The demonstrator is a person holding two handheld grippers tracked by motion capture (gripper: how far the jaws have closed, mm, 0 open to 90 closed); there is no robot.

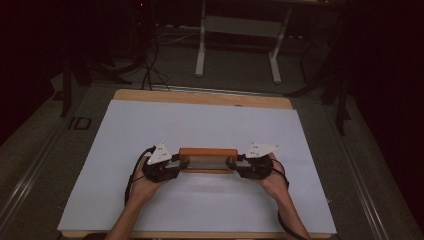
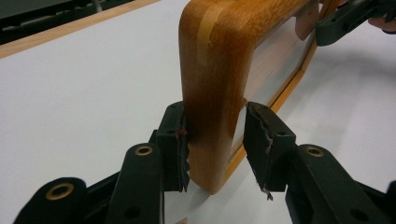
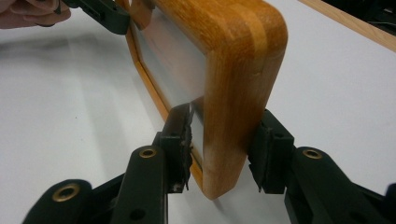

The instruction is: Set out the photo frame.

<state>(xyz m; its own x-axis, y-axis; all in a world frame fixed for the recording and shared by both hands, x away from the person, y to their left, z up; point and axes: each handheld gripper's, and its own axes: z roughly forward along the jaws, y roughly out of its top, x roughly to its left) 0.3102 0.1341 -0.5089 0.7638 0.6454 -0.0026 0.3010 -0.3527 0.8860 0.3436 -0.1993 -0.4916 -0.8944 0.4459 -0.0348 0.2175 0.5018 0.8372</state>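
Observation:
A wooden frame (image 1: 208,153) with a clear pane stands on its long edge on the white sheet (image 1: 200,125), a little nearer than the middle. My left gripper (image 1: 181,162) holds its left end and my right gripper (image 1: 235,162) its right end. In the left gripper view the jaws (image 2: 215,140) close on the rounded end of the frame (image 2: 210,70), and the right gripper (image 2: 345,18) shows at the far end. In the right gripper view the jaws (image 3: 224,140) clamp the other end of the frame (image 3: 233,60), one pad on the pane side and one on the back.
The white sheet covers a wooden table whose bare edge (image 1: 200,97) shows at the back. Beyond it on the dark floor stand a white table base (image 1: 240,45) and some cables (image 1: 150,70). Bare sheet lies on all sides of the frame.

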